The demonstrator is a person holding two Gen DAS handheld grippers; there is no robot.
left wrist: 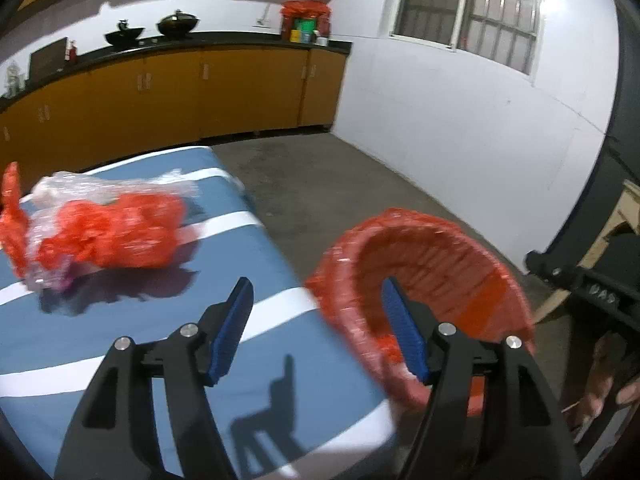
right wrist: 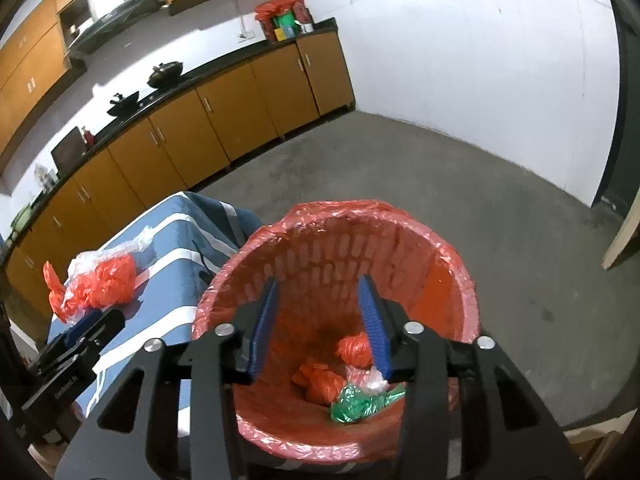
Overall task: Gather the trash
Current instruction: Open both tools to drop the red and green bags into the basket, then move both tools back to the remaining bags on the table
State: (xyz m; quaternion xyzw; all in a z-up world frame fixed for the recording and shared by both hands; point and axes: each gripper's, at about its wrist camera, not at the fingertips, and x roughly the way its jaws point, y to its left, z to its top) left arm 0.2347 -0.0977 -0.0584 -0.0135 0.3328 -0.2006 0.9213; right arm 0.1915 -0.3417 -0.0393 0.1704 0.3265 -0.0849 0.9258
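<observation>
A: Where's the trash bin?
B: Lower centre of the right wrist view. Red-lined bin point(right wrist: 336, 320) on the floor, right beside the blue striped table point(right wrist: 168, 280). In the left view it's lower right point(left wrist: 424, 280), a bit blurred.

A: Anything in it?
B: Yep. Orange wads point(right wrist: 320, 382) at the bottom, plus a green wrapper point(right wrist: 360, 400) lower right of them.

A: Right gripper?
B: Right gripper point(right wrist: 322, 320) hangs over the bin mouth, jaws spread apart, nothing btwn them.

A: Left one?
B: Left gripper point(left wrist: 318, 328) sits over the table edge, jaws also released, empty. One finger overlaps the bin rim in frame.

A: Trash left on the table?
B: Orange bag bundle w/ clear plastic point(left wrist: 108, 232), mid-left of the left view, well apart from the fingers. Same bundle point(right wrist: 100, 284) shows left in the right view.
</observation>
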